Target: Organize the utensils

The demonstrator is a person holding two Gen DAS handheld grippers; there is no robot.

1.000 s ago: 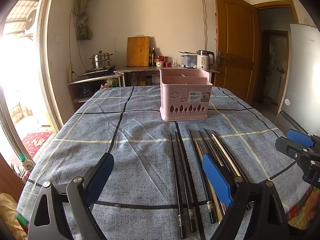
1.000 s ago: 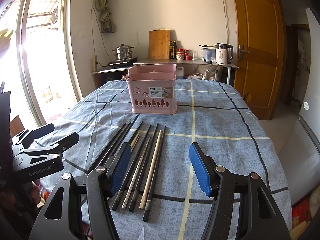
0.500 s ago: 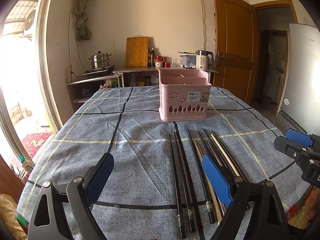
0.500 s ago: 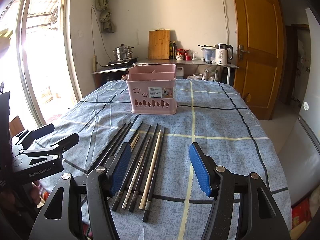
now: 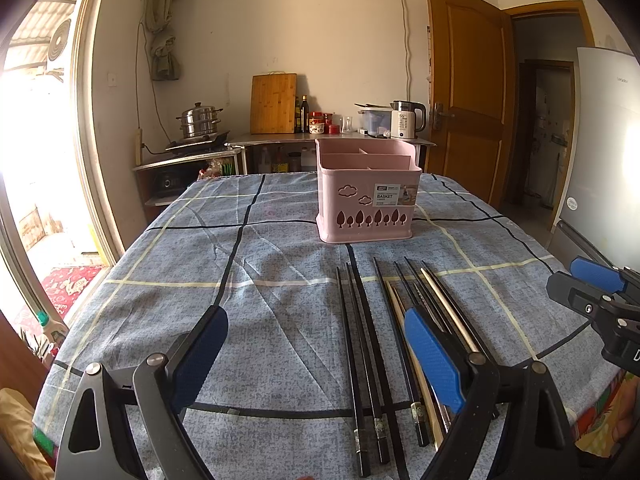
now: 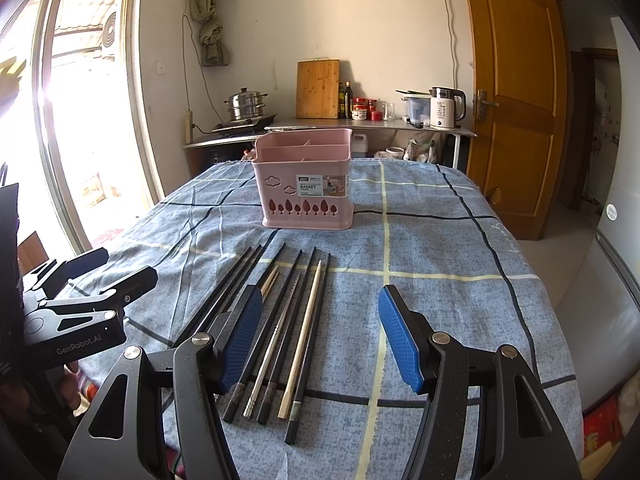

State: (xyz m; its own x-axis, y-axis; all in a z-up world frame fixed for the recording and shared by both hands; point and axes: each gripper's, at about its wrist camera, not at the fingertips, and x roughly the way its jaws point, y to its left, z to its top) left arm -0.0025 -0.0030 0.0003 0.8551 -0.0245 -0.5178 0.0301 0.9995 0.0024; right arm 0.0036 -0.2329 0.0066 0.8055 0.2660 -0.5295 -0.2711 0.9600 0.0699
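A pink compartment basket [image 5: 368,192] stands upright on the blue checked tablecloth [image 5: 192,280]; it also shows in the right wrist view [image 6: 306,184]. Several chopsticks [image 5: 372,340], black, wooden and metal, lie side by side in front of it, also in the right wrist view [image 6: 292,320]. My left gripper [image 5: 316,344] is open and empty above the near table edge, left of the chopsticks. My right gripper [image 6: 320,332] is open and empty, its left finger over the chopsticks' near ends.
The right gripper shows at the right edge of the left wrist view [image 5: 600,300]; the left gripper shows at the left of the right wrist view [image 6: 80,304]. A counter with pot, cutting board and kettle [image 5: 406,120] stands behind. A fridge [image 5: 600,152] stands right.
None beyond a very slight drift of the left camera; both grippers stay open and the chopsticks and basket have not moved.
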